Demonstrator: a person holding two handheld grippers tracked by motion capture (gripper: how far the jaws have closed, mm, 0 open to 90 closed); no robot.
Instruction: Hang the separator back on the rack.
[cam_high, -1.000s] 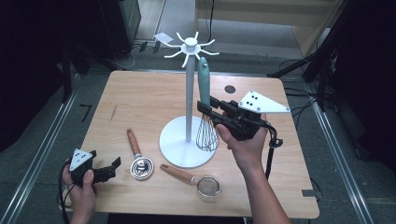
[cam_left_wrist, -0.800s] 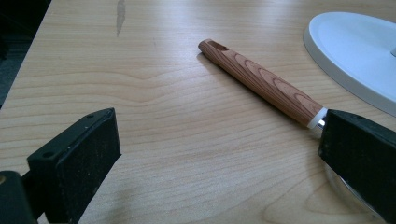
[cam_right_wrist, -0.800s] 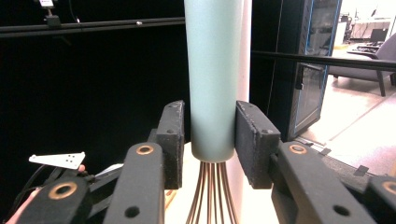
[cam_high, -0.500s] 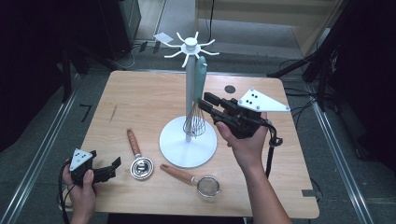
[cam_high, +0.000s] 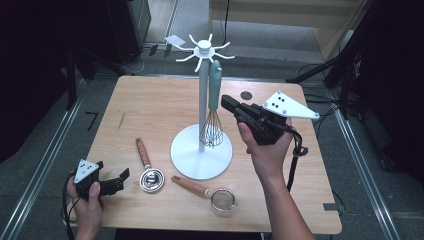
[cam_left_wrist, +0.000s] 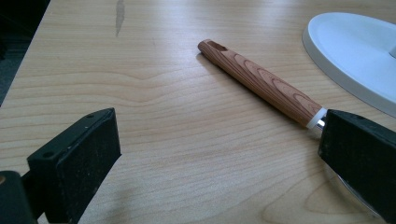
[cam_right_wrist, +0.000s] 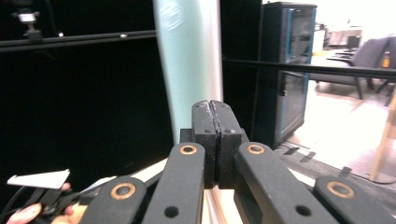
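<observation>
The whisk (cam_high: 213, 107) hangs by its pale green handle from a hook of the white utensil stand (cam_high: 202, 150), wire head down just above the stand's round base, which is why it can dangle free without any grip on it. The right gripper (cam_high: 226, 103) sits just beside that handle at about three o'clock from the pole, its jaws having just closed together on nothing: the right gripper view shows the two black pads pressed flat against each other, with the green handle (cam_right_wrist: 189, 60) rising behind them, not between them. The high view cannot show that contact; what it gives instead is the layout of the wooden table (cam_high: 150, 107). The left gripper (cam_high: 121, 179) rests low at about seven o'clock, jaws standing wide apart and holding nothing (parked, I judge, while the other hand works). Its own view shows a wood-handled utensil (cam_left_wrist: 261, 84) lying on the board between the spread pads, touched by neither. A small strainer (cam_high: 222, 199) lies near six o'clock of the base.
</observation>
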